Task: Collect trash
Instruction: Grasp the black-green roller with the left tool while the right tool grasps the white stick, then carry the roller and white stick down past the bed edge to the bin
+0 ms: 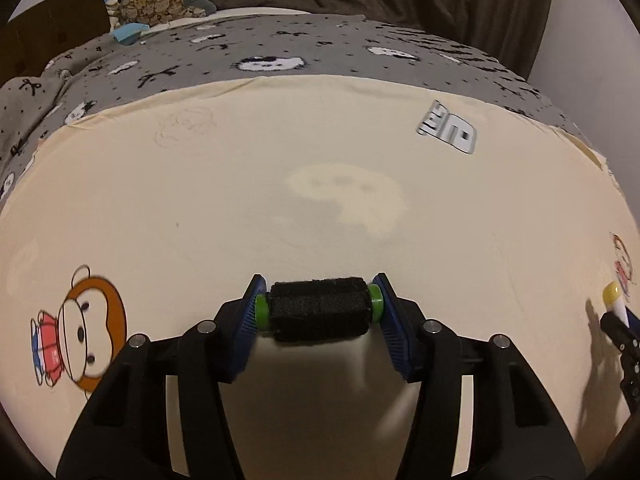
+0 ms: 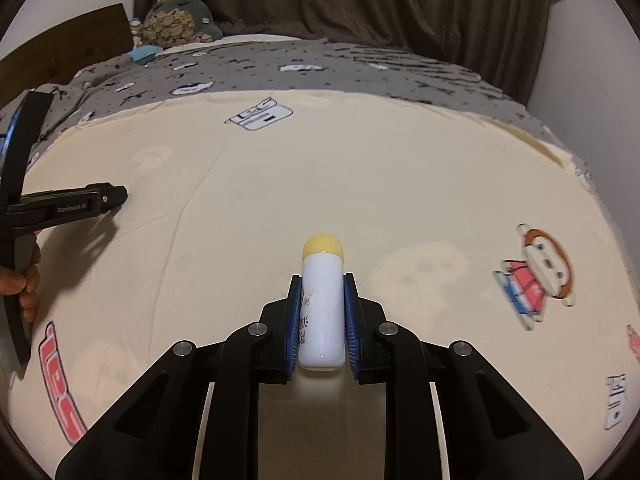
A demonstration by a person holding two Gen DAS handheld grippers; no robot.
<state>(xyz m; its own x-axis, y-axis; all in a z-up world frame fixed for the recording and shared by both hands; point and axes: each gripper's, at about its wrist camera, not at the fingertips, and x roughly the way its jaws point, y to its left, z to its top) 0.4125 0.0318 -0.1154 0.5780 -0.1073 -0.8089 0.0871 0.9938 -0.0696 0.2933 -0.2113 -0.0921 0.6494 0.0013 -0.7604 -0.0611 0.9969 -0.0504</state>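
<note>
While both are raised over the cream bed sheet (image 1: 200,200), left hand-held gripper (image 1: 319,309) clamping black roller (image 1: 319,310) by green ends, right hand-held gripper (image 2: 322,316) gripping white yellow-capped bottle (image 2: 322,312), grey blanket (image 1: 280,46) far.

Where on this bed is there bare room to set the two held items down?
The cream sheet is bare between the grey patterned blanket behind and both grippers in front. The far left corner is crowded: a plush toy, a blue item and a brown board.
</note>
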